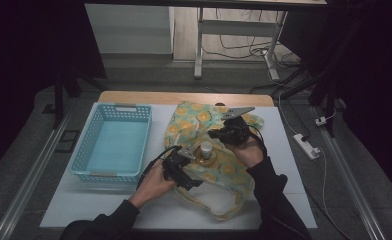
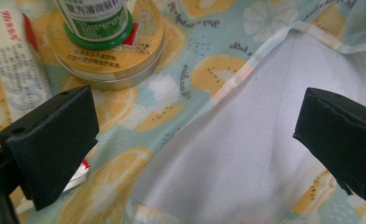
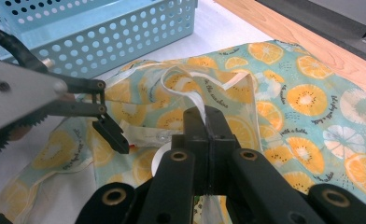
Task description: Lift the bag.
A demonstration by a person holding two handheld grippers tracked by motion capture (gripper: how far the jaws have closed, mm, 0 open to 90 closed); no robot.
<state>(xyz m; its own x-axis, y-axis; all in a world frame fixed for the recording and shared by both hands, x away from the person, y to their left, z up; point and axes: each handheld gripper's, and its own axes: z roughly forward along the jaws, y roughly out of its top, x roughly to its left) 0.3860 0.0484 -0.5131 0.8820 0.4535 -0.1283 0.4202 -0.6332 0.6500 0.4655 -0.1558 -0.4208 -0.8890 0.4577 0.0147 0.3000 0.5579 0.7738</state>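
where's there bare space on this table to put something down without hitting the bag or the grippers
Free: the inside of the blue basket, the white table strip in front of the basket beside the left forearm, and the strip right of the orange-print bag. Crowded: the middle, where the left gripper, the right gripper, the bottle and round tin sit on the bag.

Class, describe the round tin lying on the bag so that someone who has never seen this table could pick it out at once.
Start at the blue basket on the white table, then look right to the orange-slice printed bag. Near its middle, by the left gripper, lies the round tin. Its yellow lid and the small green-based bottle on top set it apart.
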